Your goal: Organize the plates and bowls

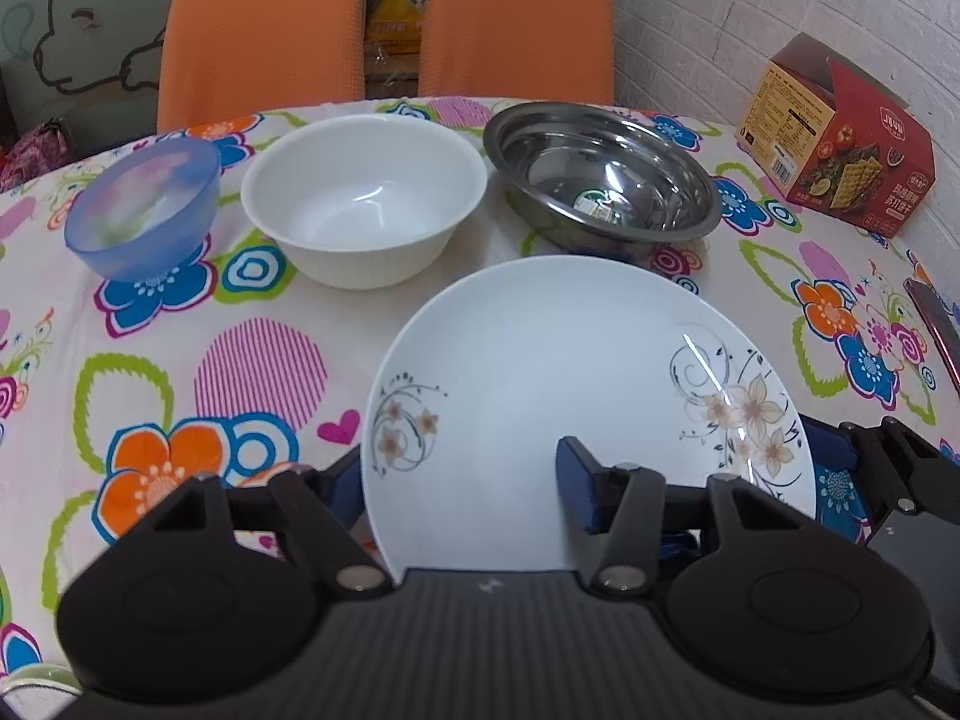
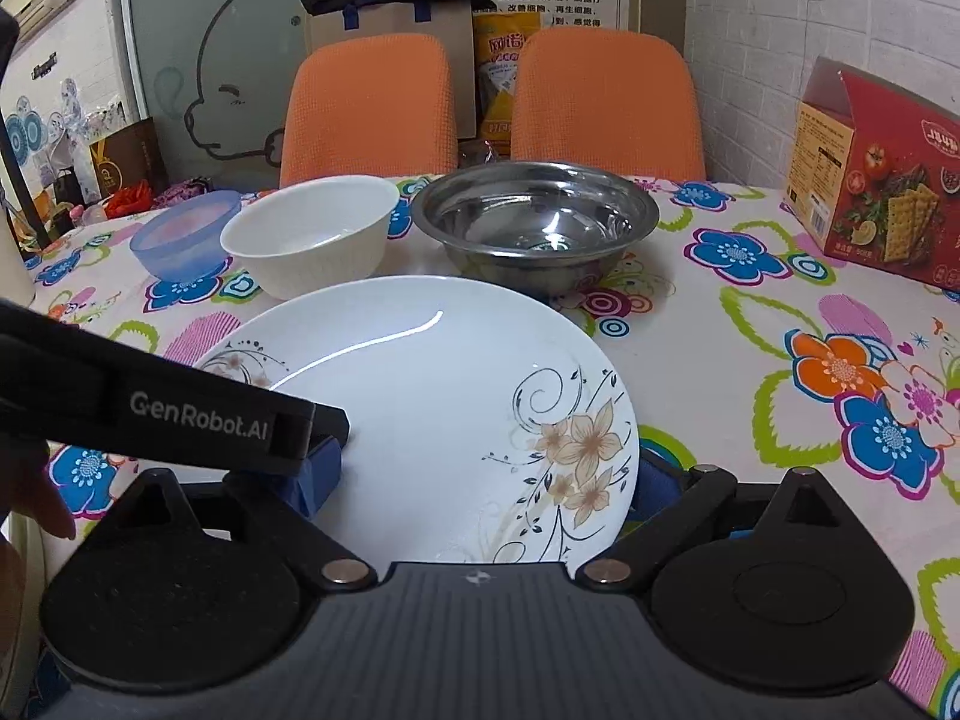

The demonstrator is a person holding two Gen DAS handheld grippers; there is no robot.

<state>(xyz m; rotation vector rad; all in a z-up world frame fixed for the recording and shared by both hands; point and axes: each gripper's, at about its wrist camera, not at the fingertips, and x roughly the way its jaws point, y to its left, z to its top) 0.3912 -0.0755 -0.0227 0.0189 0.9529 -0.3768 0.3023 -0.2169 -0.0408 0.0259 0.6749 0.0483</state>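
A white plate [image 1: 540,372] [image 2: 420,396] with flower prints lies on the flowered tablecloth [image 1: 180,330], close in front of both cameras. My left gripper [image 1: 459,462] is partly open over its left rim: the left pad sits outside and half hidden by the rim, the right pad over the plate's inside. My right gripper [image 2: 483,480] is wide open around the plate's near part, with its right pad behind the right rim. A left finger [image 2: 180,414] crosses its view. Behind the plate stand a blue bowl [image 1: 144,210], a white bowl [image 1: 363,198] and a steel bowl [image 1: 600,174].
A red cracker box [image 1: 840,138] [image 2: 876,180] stands at the table's far right by a brick wall. Two orange chairs [image 1: 264,24] [image 1: 516,24] stand behind the table. A dark flat object [image 1: 936,324] lies at the right edge. A person's hand [image 2: 36,492] shows at far left.
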